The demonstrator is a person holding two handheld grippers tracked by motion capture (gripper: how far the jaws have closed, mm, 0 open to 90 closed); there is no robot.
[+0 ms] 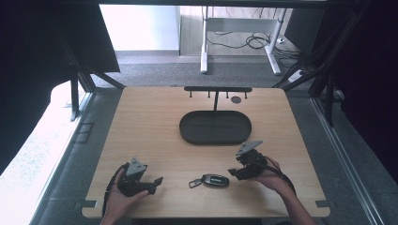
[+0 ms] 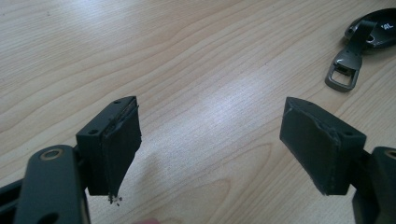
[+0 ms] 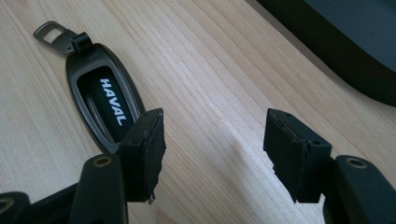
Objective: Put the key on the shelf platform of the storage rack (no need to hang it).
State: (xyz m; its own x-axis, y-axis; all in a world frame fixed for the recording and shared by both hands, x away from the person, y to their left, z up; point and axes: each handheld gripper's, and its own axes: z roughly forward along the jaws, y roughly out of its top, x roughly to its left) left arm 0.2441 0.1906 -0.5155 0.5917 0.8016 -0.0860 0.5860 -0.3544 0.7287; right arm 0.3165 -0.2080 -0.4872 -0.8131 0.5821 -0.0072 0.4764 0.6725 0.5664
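Right gripper view's edge crops the tray.

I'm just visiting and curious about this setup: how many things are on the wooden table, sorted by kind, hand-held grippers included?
Car key fobs: 1, the key fob marked HAVAL
Oval trays: 1, the black tray
Hook racks: 1, the rack behind the tray
Hand-held grippers: 2, the left gripper and the right gripper, both with jaws apart
Total: 5
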